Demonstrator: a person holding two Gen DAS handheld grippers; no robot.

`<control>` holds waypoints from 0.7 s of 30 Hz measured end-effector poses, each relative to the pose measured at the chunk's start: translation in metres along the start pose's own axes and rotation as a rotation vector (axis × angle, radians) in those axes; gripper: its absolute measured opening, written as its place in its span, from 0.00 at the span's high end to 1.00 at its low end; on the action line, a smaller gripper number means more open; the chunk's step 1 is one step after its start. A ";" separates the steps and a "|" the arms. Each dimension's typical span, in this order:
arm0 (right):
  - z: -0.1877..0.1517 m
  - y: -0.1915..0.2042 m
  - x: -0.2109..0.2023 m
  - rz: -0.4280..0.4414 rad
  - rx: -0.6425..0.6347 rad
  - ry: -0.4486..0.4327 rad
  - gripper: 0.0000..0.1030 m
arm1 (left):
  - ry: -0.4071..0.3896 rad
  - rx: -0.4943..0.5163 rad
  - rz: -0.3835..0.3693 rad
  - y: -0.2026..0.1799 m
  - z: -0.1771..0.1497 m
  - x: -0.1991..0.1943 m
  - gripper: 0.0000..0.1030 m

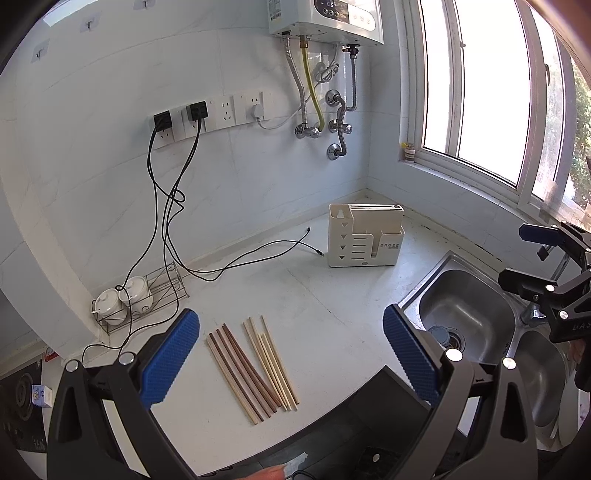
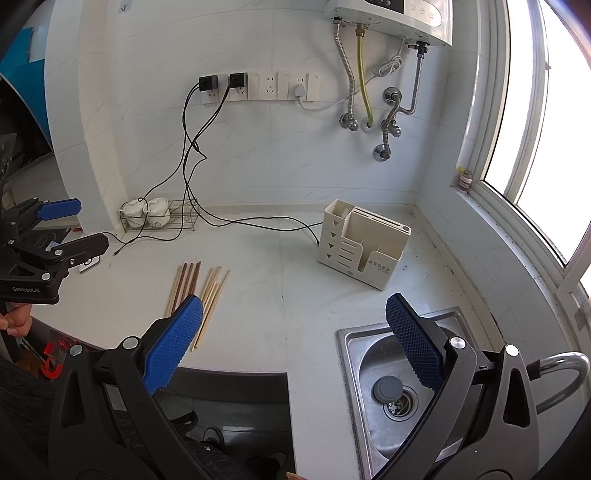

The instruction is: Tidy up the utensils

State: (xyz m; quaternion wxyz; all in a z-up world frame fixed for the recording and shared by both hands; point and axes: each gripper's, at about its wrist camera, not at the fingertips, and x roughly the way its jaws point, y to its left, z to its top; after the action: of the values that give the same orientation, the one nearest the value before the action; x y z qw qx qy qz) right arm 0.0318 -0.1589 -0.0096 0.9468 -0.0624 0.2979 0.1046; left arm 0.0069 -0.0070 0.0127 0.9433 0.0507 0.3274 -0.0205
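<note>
Wooden chopsticks (image 1: 255, 367) loose on speckled counter (image 1: 325, 295); left gripper (image 1: 291, 354), right gripper (image 2: 295, 343) wide apart, empty.

Ahead of you a water heater (image 1: 325, 18) hangs on the wall, hoses and valves (image 1: 321, 110) below it, beside a row of sockets (image 1: 212, 114) from which black cables (image 1: 162, 221) trail onto the white counter (image 1: 314, 314). At the left a wire rack (image 1: 147, 299) holds two white lidded pots (image 1: 123, 297). The steel sink (image 2: 384, 387) lies right, under the window (image 1: 480, 92).
</note>
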 end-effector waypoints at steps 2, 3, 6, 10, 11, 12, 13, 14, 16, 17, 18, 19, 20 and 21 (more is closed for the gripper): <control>0.000 0.000 0.000 -0.001 0.002 0.000 0.08 | 0.002 -0.003 -0.004 0.001 0.001 0.002 0.05; 0.000 0.000 0.001 -0.002 0.003 0.000 0.08 | 0.004 -0.004 -0.005 0.001 0.002 0.003 0.05; 0.000 -0.001 0.000 -0.002 0.003 -0.002 0.08 | 0.007 -0.003 -0.005 0.001 0.003 0.005 0.05; 0.000 -0.001 0.000 -0.005 0.003 -0.001 0.08 | 0.007 0.000 -0.009 -0.001 0.003 0.005 0.05; 0.000 -0.001 0.001 -0.004 0.003 -0.002 0.08 | 0.005 0.001 -0.008 -0.002 0.002 0.004 0.05; 0.000 -0.001 0.001 -0.005 0.004 -0.003 0.08 | 0.005 0.002 -0.008 -0.002 0.002 0.004 0.05; 0.001 -0.001 0.001 -0.005 0.004 -0.002 0.08 | 0.004 0.002 -0.007 -0.003 0.002 0.003 0.05; 0.001 -0.001 0.001 -0.005 0.005 -0.003 0.08 | 0.004 0.002 -0.006 -0.003 0.002 0.003 0.05; 0.001 -0.002 0.001 -0.006 0.007 -0.005 0.08 | 0.003 -0.001 -0.007 -0.003 0.001 0.003 0.05; 0.001 -0.002 0.001 -0.006 0.007 -0.006 0.08 | 0.002 -0.001 -0.006 -0.003 0.001 0.003 0.05; 0.001 -0.002 0.000 -0.006 0.007 -0.007 0.08 | 0.001 -0.002 -0.006 -0.003 0.000 0.002 0.05; 0.001 -0.002 0.000 -0.005 0.008 -0.008 0.08 | 0.000 -0.001 -0.005 -0.003 0.000 0.002 0.05; 0.001 -0.002 0.000 -0.005 0.008 -0.008 0.08 | 0.000 0.000 -0.003 -0.002 -0.001 0.002 0.05; 0.001 -0.002 0.000 -0.005 0.009 -0.009 0.08 | -0.002 0.000 0.000 -0.002 -0.002 0.002 0.05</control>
State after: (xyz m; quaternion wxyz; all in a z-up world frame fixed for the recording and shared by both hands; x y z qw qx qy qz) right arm 0.0331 -0.1606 -0.0089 0.9486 -0.0585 0.2942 0.1014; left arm 0.0074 -0.0087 0.0101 0.9436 0.0506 0.3266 -0.0204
